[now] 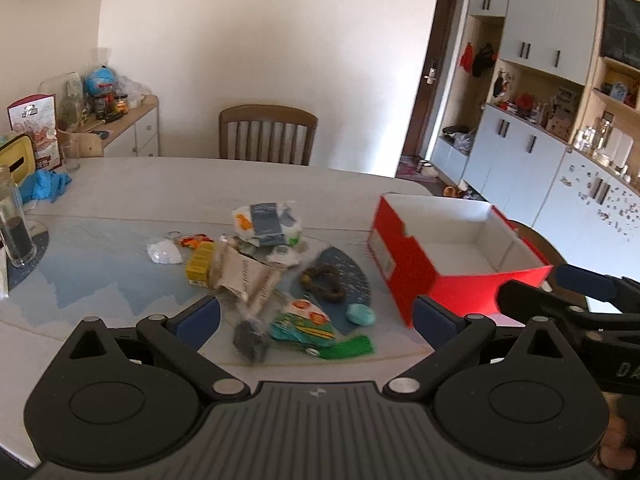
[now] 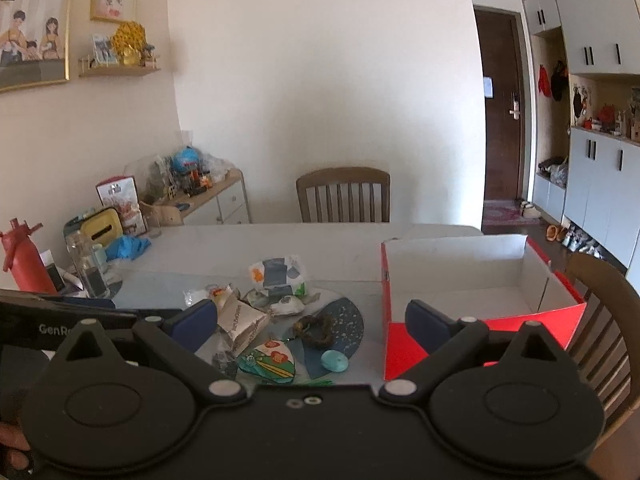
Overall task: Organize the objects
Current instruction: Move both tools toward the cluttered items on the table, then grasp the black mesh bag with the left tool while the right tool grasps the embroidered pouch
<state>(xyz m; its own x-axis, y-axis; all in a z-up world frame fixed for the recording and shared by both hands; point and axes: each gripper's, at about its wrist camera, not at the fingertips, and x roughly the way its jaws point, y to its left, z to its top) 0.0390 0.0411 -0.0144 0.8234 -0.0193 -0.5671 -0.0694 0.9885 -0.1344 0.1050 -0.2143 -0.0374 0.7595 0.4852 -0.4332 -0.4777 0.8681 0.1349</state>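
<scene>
Here your left gripper [image 1: 316, 320] and right gripper [image 2: 310, 326] both gape wide, empty, the pile [image 1: 256, 268] just ahead, the box [image 1: 440, 256] to its right.

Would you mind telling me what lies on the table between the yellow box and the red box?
In the left wrist view, a crumpled paper packet and a brown bead bracelet lie between the yellow box and the red box.

We've got bare tabletop [image 2: 320, 248] beyond the heap of small packets and trinkets [image 2: 276, 320], an open lane. Right of that heap the red cardboard box with white inside [image 2: 460, 280] walls off the side. Left of it, a glass jar [image 2: 86, 266] blocks.
</scene>
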